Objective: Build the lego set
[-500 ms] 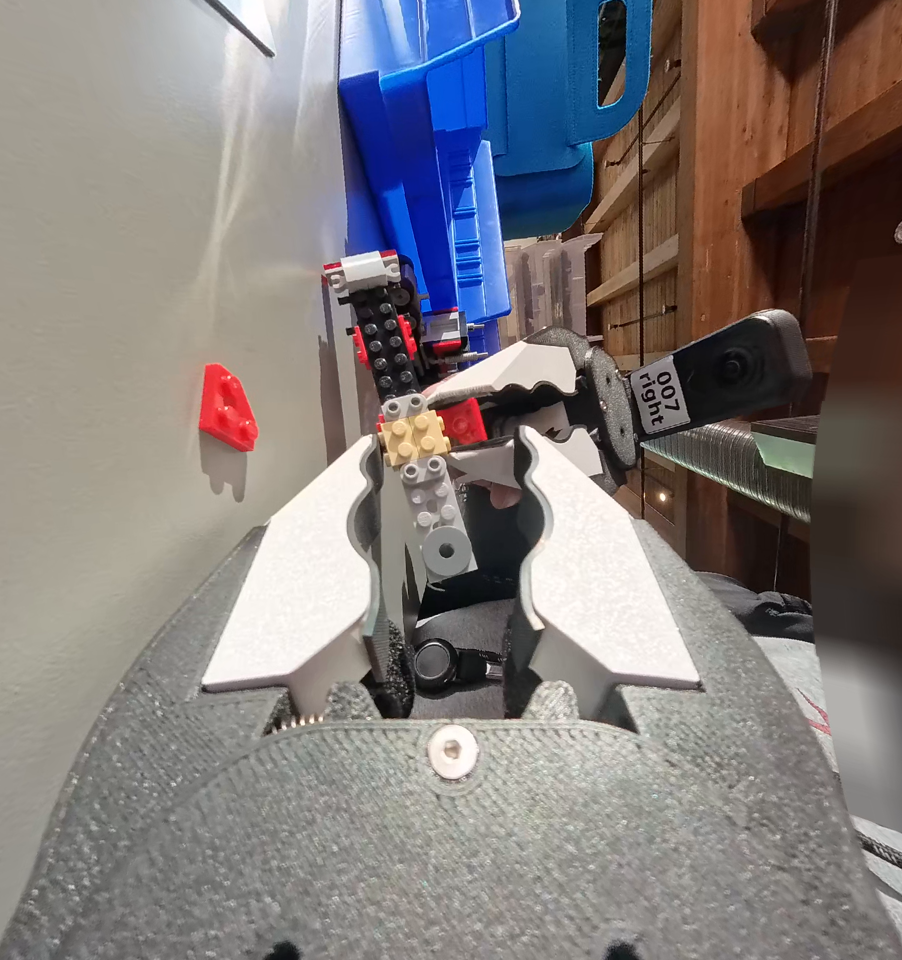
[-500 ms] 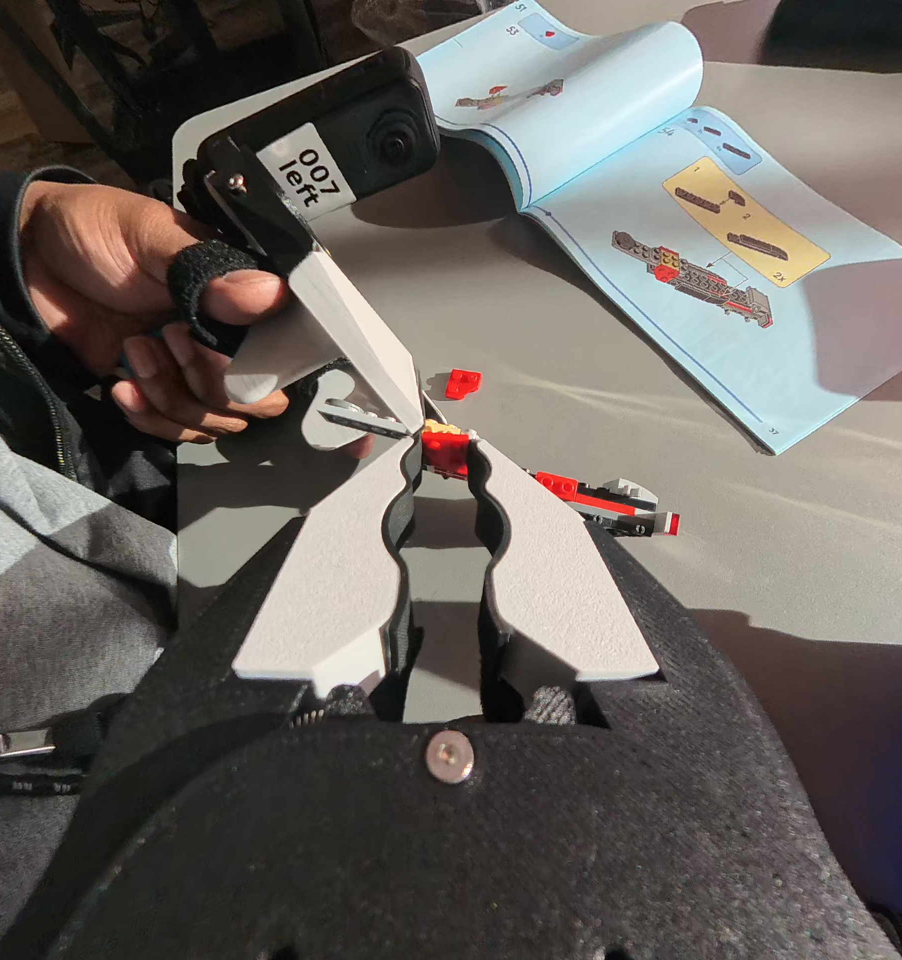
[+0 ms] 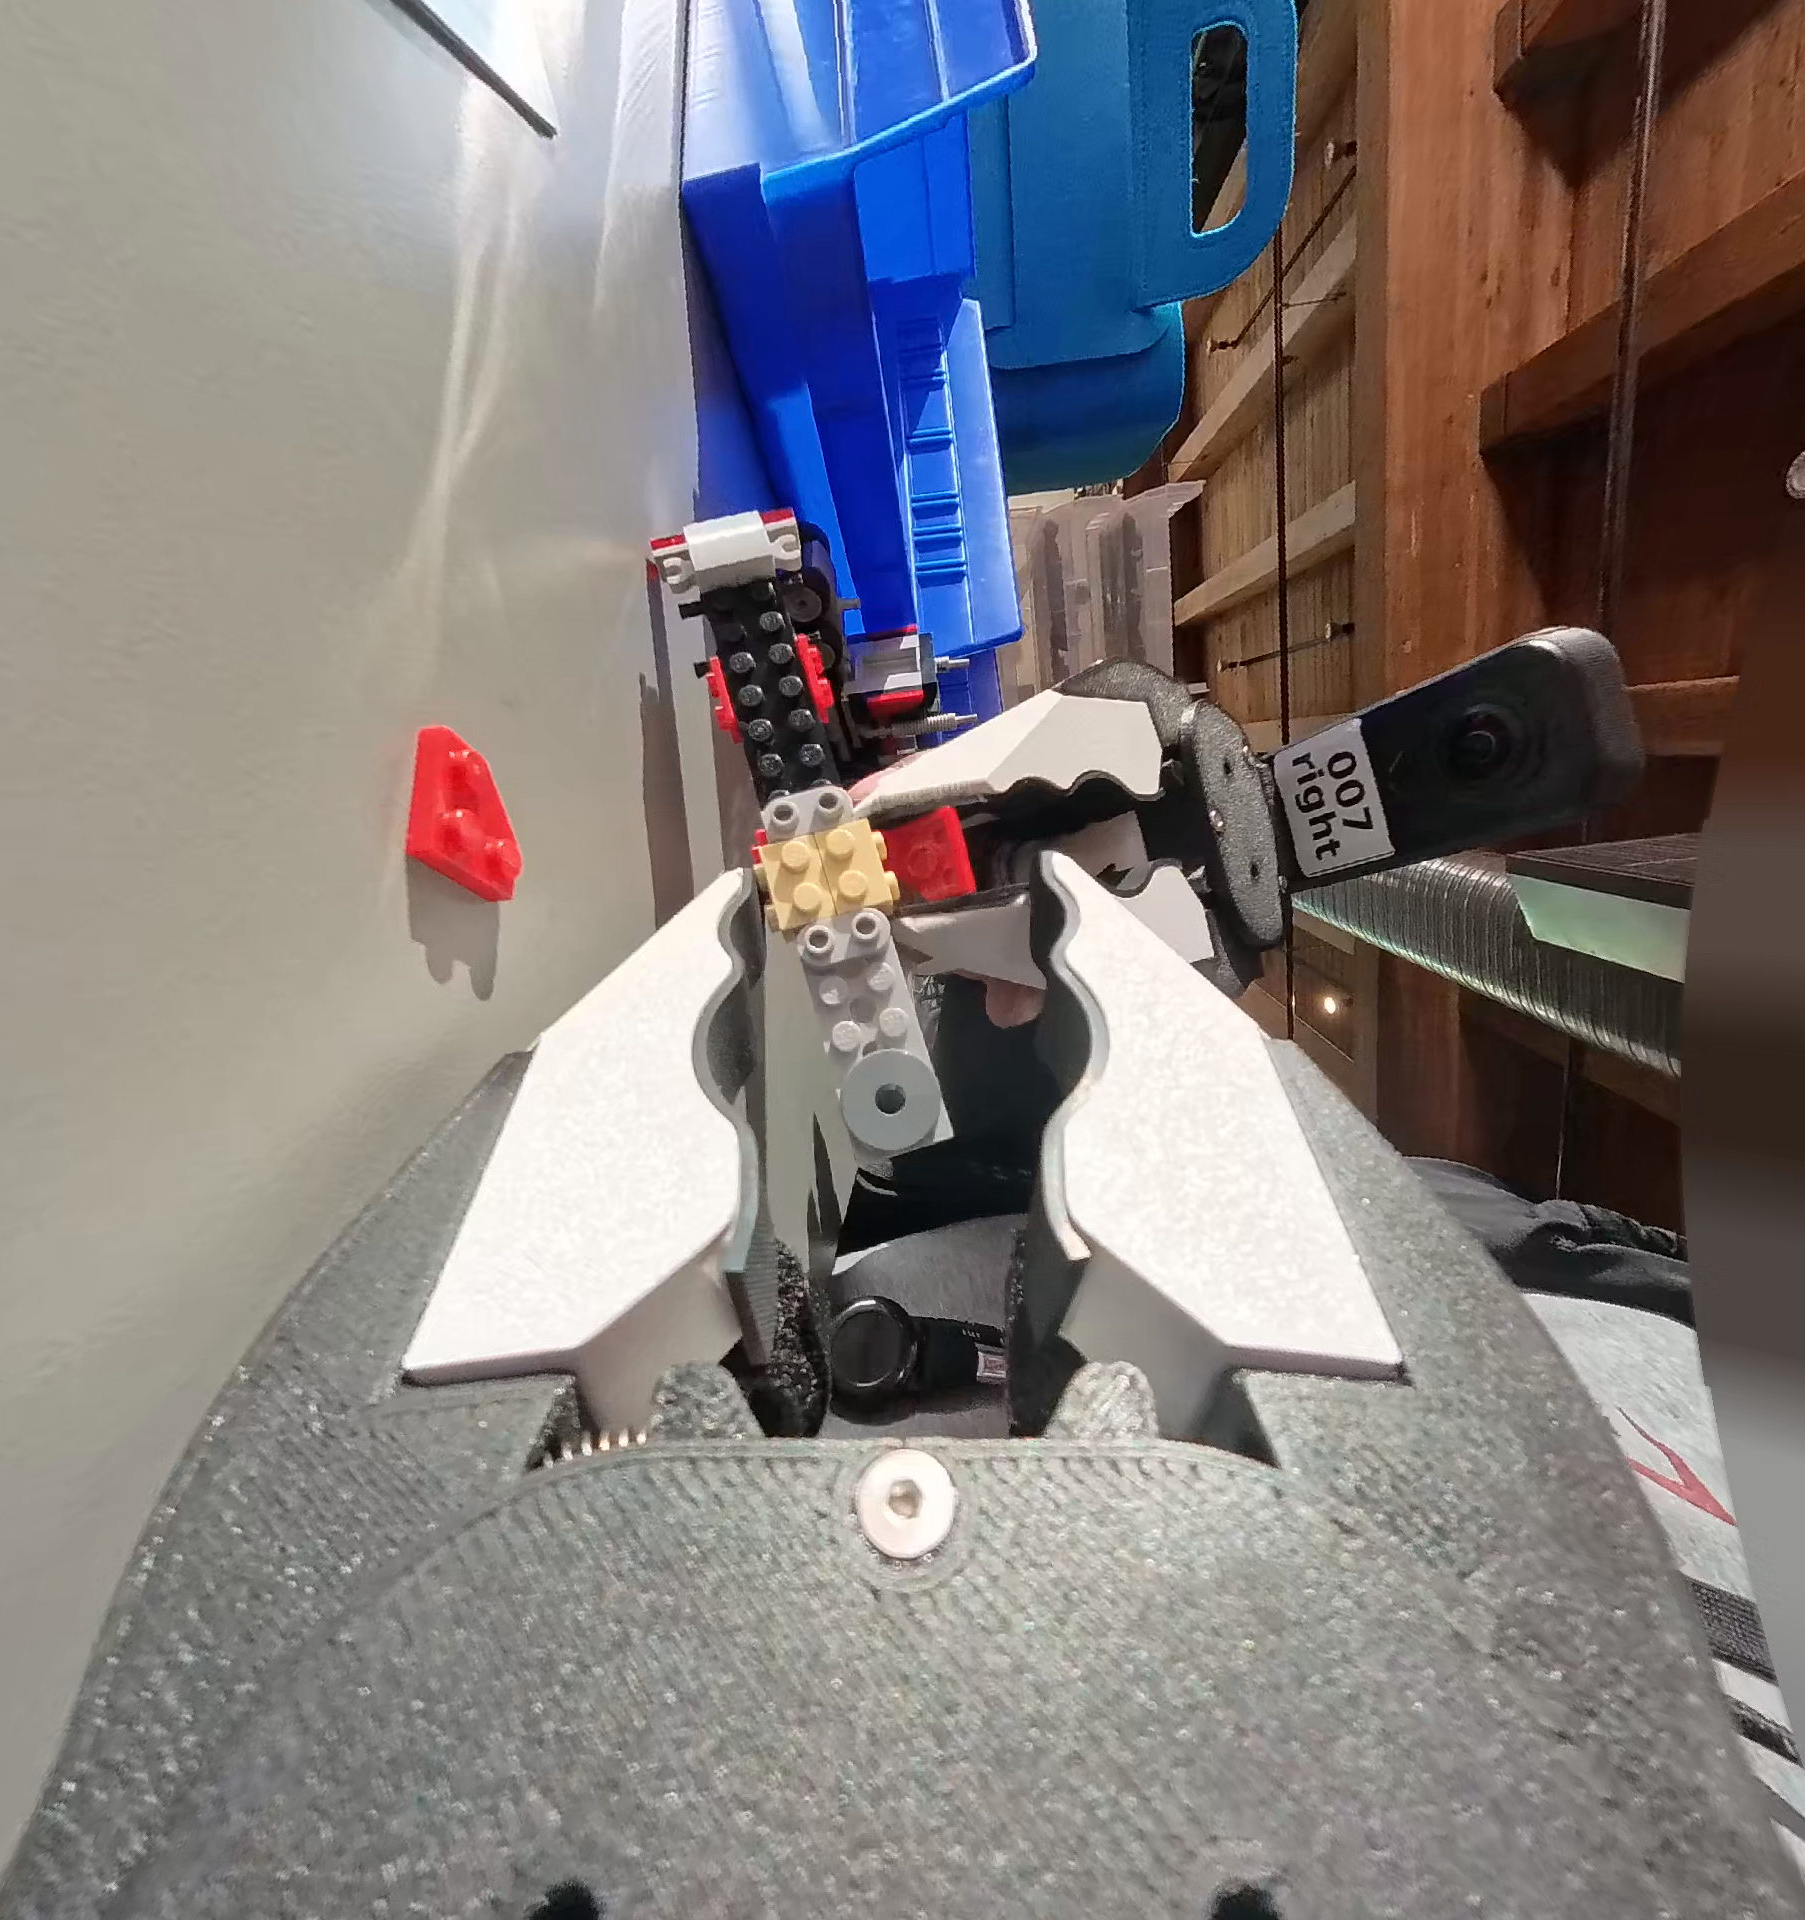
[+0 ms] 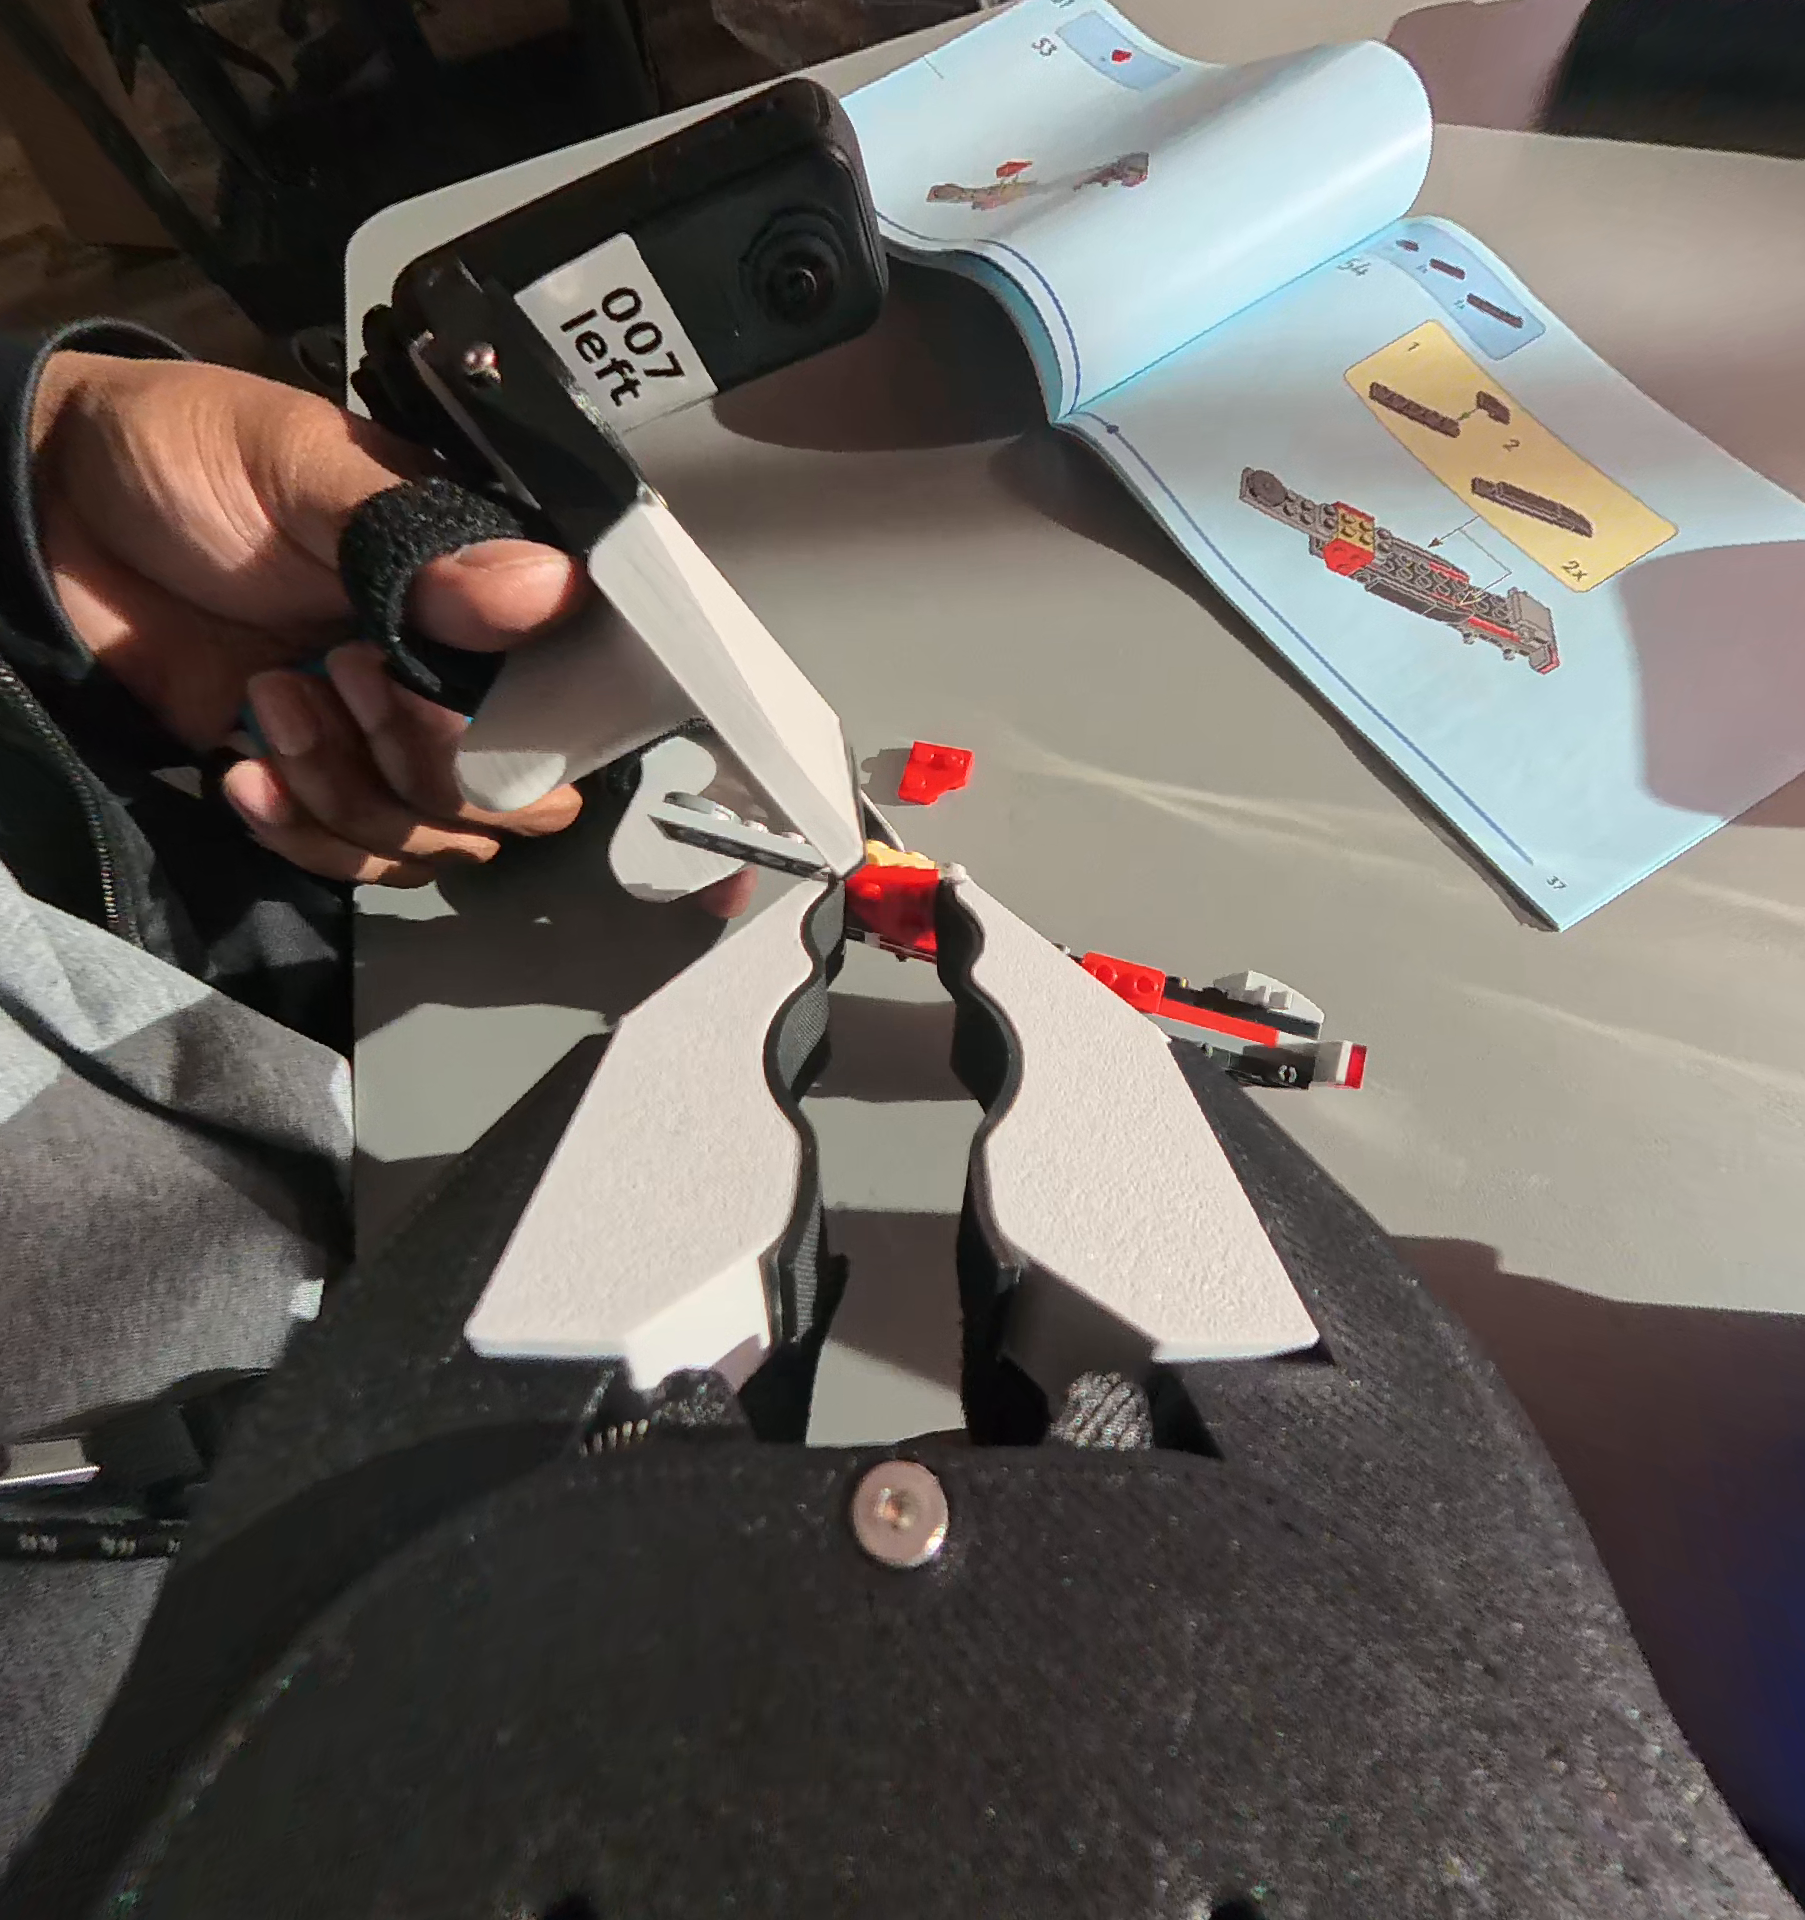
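Between the pale, ribbed fingers of the left gripper (image 3: pixel 893 904), in the left wrist view, runs the lego model (image 3: pixel 825 862): a long narrow strip of studded plates, grey at the near end with a round holed plate, tan in the middle, black farther out, capped by a light grey piece. Its grey end lies against 1 finger while the other stands apart in this view, so I cannot tell from here how firmly it is gripped. The right gripper (image 3: pixel 965 868) comes in from the side, clenched on the red brick (image 3: pixel 929 854) at the model's flank. 1 loose red wedge plate (image 3: pixel 462 816) lies on the smooth grey table (image 3: pixel 202 623), with blue plastic bins (image 3: pixel 877 312) beyond.

From the right wrist view, the right gripper (image 4: pixel 885 894) has its fingers pressed on both sides of the red brick (image 4: pixel 893 902). The left gripper (image 4: pixel 825 847) nips the thin grey plate end edge-on, so it looks closed on the lego model (image 4: pixel 1220 1013), whose far end trails toward the table (image 4: pixel 1189 727). An open booklet (image 4: pixel 1345 416) with glossy pale-blue pages lies behind, and the wedge plate (image 4: pixel 934 771) sits near it.

Risk, as I judge it: hard smooth plastic held by a thin edge could pivot or slip, and pressing sideways on the red brick could snap the long strip at a joint.
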{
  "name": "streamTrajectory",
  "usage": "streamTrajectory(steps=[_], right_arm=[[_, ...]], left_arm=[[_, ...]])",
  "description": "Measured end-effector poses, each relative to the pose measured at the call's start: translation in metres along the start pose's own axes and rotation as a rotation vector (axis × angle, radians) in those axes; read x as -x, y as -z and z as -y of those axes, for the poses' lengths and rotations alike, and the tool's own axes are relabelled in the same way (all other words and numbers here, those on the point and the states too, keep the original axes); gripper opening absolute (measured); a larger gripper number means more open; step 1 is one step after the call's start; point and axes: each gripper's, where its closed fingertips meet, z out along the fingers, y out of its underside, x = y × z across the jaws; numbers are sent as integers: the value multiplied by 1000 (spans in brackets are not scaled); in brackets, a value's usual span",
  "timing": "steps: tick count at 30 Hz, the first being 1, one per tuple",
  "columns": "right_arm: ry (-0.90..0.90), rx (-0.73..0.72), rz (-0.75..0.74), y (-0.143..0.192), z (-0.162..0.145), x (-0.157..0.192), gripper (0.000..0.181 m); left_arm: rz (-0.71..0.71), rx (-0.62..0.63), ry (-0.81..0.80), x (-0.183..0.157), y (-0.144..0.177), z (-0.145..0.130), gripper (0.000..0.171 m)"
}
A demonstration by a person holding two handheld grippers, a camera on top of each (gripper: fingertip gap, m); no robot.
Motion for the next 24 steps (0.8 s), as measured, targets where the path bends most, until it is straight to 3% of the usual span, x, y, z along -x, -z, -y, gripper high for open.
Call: streamTrajectory(steps=[24], right_arm=[[-1,-41,11,2,5,2,19]], left_arm=[[2,-12,13,1,2,1,39]])
